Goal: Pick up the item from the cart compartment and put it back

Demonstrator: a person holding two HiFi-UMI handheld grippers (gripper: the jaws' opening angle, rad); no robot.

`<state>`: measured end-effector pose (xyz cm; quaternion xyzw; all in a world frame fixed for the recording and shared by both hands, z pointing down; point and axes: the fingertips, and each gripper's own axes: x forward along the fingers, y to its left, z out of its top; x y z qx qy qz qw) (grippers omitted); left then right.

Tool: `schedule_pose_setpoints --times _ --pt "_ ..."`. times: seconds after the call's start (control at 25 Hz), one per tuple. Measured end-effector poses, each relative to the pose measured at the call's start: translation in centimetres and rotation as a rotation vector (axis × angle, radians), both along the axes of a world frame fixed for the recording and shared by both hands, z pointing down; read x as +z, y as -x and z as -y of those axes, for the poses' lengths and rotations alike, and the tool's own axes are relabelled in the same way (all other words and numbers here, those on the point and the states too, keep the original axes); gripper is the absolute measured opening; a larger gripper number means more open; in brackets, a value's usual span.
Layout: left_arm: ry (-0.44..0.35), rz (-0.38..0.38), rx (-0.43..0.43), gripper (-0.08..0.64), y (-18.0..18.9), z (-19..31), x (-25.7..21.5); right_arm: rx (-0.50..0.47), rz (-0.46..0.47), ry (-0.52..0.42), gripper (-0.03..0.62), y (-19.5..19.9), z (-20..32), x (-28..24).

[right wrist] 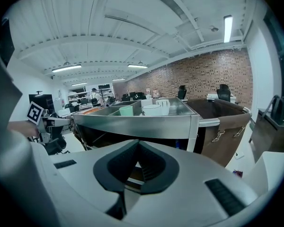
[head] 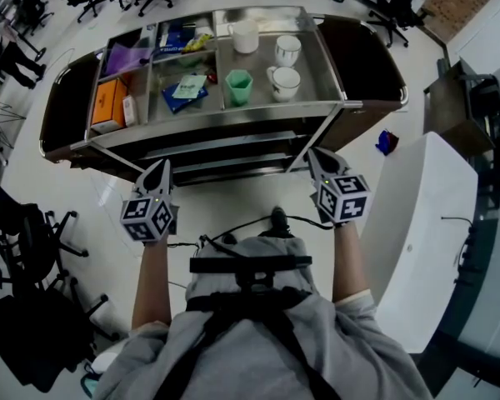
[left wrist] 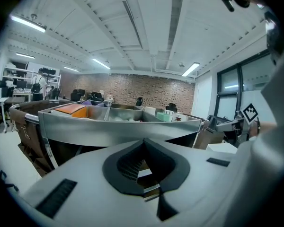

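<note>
Green cup [head: 238, 87] in cart [head: 233, 112] compartment, well beyond left gripper [head: 160, 170], right gripper [head: 317, 158], jaws clenched empty

Steel cart [head: 258, 109], top divided into open compartments. Right compartment: green cup [head: 238, 87] upright near the divider, two white mugs [head: 284, 82] upright beside it. Middle compartment: blue packet [head: 186, 92] lying flat.

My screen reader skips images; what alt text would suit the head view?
A person faces a steel cart, holding the left tool and right tool, both shut, in front of it. Its compartments hold a green cup, white mugs and an orange box.
</note>
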<state>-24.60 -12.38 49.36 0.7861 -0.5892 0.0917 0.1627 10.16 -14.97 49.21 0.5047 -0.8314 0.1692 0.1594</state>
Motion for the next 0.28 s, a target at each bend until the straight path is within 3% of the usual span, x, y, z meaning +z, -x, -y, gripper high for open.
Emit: schedule_pose_setpoints --times 0.28 --pt "0.004 -0.003 0.011 0.003 -0.23 0.46 0.11 -0.008 -0.002 0.003 0.008 0.46 0.41 0.18"
